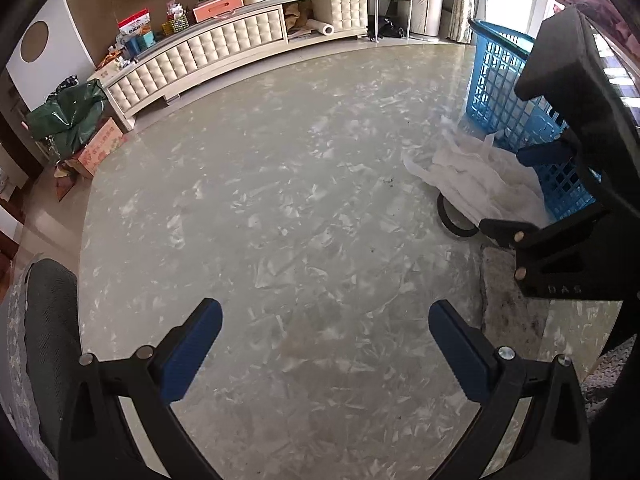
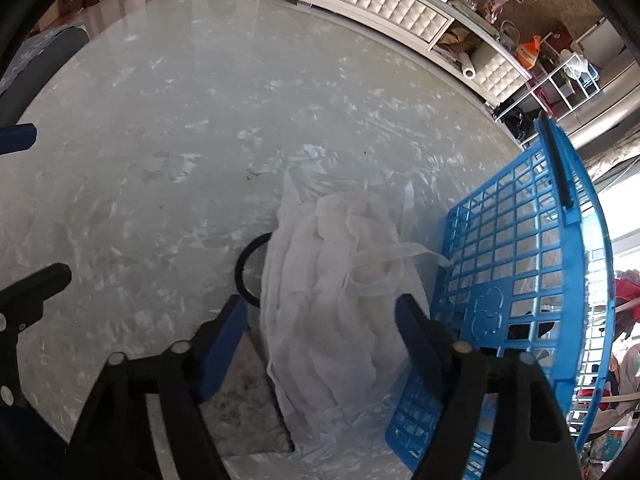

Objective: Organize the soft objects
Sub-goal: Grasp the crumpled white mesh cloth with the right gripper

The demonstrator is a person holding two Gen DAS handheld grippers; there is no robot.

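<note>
**Right claw straddling white cloth beside blue basket; left claw empty**

The pale, marble-patterned round counter (image 1: 280, 208) carries a crumpled white gauzy cloth (image 2: 332, 296), which lies directly against the outer wall of a blue plastic lattice laundry basket (image 2: 520, 280). One thin strip of the cloth reaches across to the basket's lattice. A black ring (image 2: 248, 272) lies flat on the counter, partly covered by the cloth's left edge. A grey, speckled flat pad (image 2: 248, 408) sits beneath the near end of the cloth.

The right claw (image 2: 320, 344) points steeply down over the cloth. Its jaws stand partly open, one blue-padded finger (image 2: 224, 344) left of the cloth and the other on the basket side. The cloth lies between them; whether the pads press on it cannot be told for certain, and no grip is evident.

The left claw (image 1: 324, 352) is spread wide over bare counter, well to the left of the cloth, with nothing between its blue pads (image 1: 192, 352). From the left wrist view the right claw's black body appears at the right edge, over the cloth and basket.

A cream tufted low cabinet (image 1: 224, 48) stands beyond the counter.
</note>
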